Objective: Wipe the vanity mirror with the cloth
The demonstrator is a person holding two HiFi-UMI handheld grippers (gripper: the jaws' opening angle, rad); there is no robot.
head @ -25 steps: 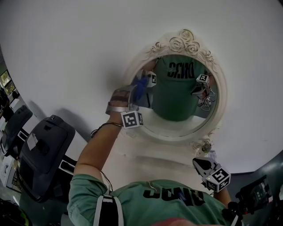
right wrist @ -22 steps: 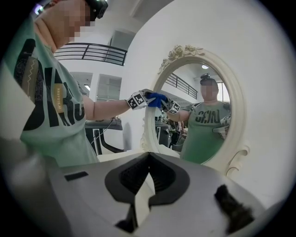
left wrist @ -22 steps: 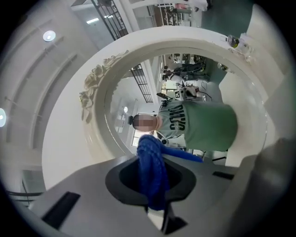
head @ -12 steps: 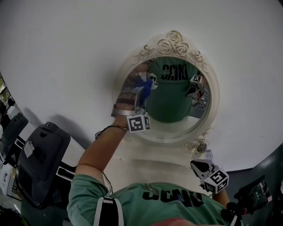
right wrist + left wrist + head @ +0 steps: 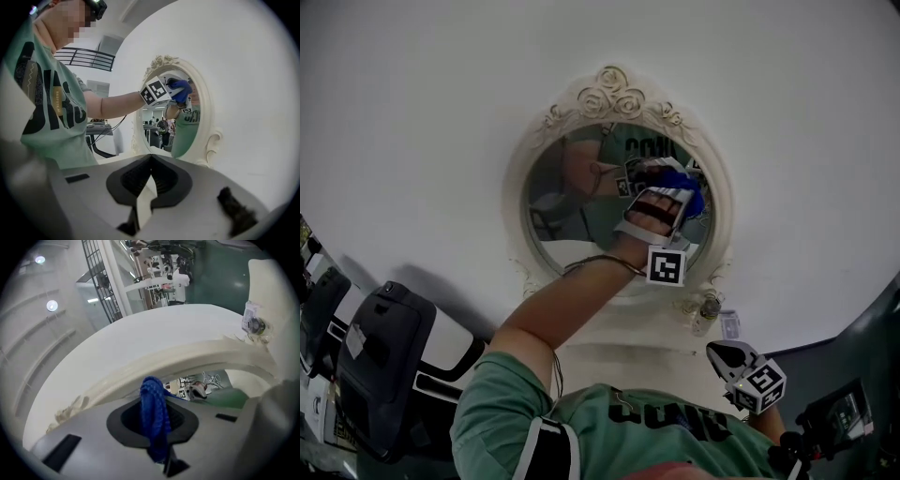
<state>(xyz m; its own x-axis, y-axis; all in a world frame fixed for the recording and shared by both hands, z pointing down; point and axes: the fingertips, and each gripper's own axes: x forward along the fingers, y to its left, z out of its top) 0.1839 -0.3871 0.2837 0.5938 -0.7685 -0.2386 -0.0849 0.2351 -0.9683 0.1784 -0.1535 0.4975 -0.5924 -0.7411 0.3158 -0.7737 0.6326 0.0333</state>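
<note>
An oval vanity mirror (image 5: 581, 197) in an ornate cream frame (image 5: 609, 89) stands against a white wall. My left gripper (image 5: 667, 192) is shut on a blue cloth (image 5: 686, 183) and presses it to the right part of the glass. In the left gripper view the cloth (image 5: 154, 413) hangs bunched between the jaws, close under the frame's rim (image 5: 187, 355). My right gripper (image 5: 727, 354) is low at the right near the person's body, away from the mirror. In its own view the right gripper (image 5: 150, 183) is shut with nothing in it, facing the mirror (image 5: 180, 136) and the cloth (image 5: 180, 86).
A black padded seat or machine (image 5: 380, 356) stands at the lower left. A small round fitting (image 5: 705, 307) and a white tag (image 5: 729, 325) sit at the frame's lower right. Dark equipment (image 5: 834, 412) is at the bottom right corner.
The left gripper has carried the blue cloth across the glass from the left edge to the right part. The right gripper has barely moved.
</note>
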